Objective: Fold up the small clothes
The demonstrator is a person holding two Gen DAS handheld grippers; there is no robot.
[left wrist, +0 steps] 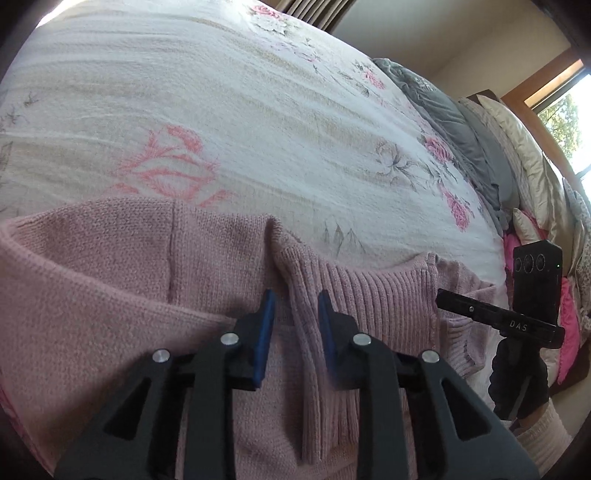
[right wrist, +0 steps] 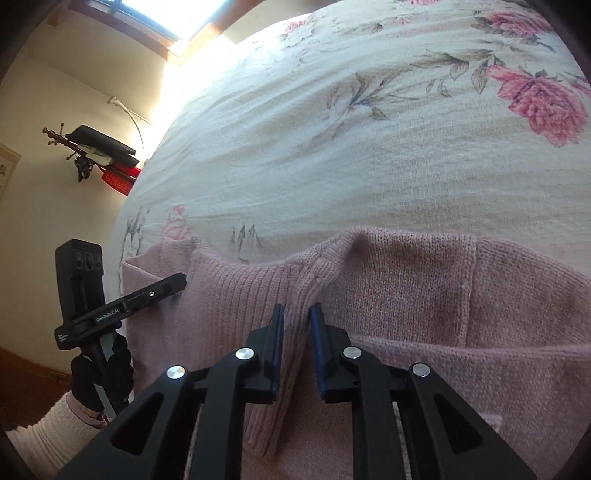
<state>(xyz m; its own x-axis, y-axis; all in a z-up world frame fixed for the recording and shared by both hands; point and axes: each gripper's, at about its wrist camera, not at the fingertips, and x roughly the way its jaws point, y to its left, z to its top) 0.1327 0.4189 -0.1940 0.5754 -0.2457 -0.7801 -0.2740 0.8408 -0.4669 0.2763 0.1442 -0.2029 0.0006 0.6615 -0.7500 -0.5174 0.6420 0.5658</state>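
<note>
Blue-padded jaws of the left gripper (left wrist: 293, 299) pinch a raised ridge of ribbed knit on the pink sweater (left wrist: 110, 280); the jaws of the right gripper (right wrist: 297, 314) likewise pinch a ribbed fold. That sweater lies across the bed's near edge, on a floral bedspread (left wrist: 240, 122). Only the left view shows grey and cream pillows (left wrist: 491, 140) at the bed's far end; only the right shows a skylight (right wrist: 166, 14) and a red item (right wrist: 120, 179) beside the bed.
</note>
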